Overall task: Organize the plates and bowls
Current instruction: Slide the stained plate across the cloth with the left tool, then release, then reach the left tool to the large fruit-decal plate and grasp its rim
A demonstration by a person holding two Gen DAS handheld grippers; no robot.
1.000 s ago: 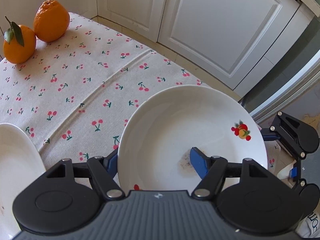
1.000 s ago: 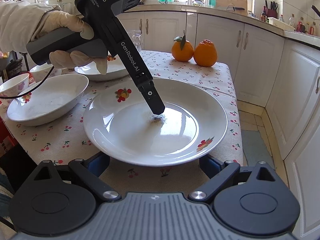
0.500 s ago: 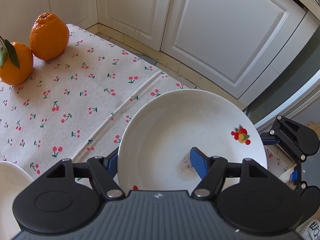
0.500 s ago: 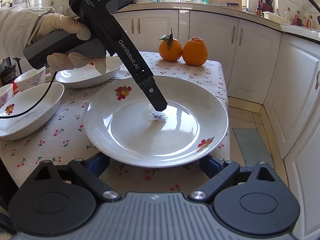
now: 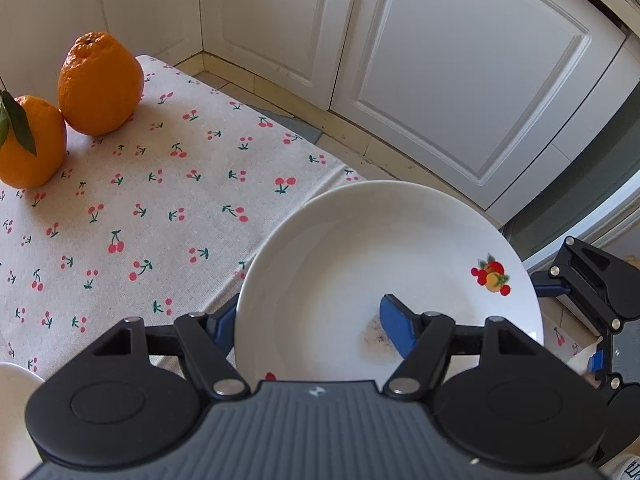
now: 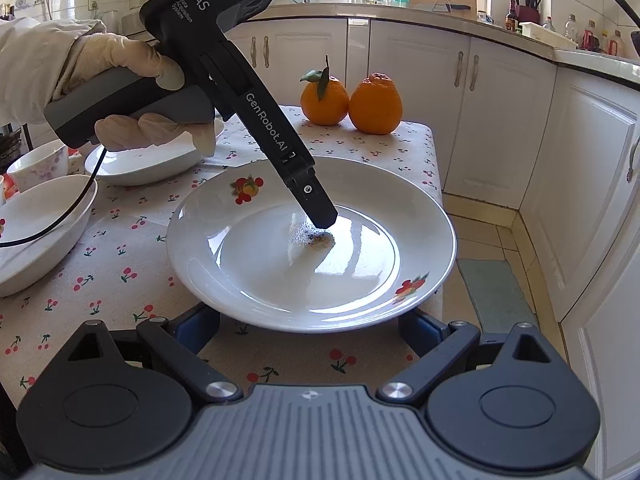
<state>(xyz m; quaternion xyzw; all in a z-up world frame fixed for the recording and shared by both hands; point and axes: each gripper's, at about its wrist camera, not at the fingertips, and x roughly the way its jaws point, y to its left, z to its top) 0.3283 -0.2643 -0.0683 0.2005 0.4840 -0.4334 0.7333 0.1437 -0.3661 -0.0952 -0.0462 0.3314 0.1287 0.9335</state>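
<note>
While the left tool (image 5: 310,322) stays clamped on the plate (image 5: 384,264)'s rim — one pad inside, one beneath — the plate has travelled toward the desk (image 5: 160,184)'s far corner, nearer the oranges (image 5: 100,84) than a second ago, away from the bowls (image 6: 40,232). To its right, the right tool (image 6: 308,326) sits wide apart under the near rim, gripping nothing — likely a carry toward a stacking spot.
</note>
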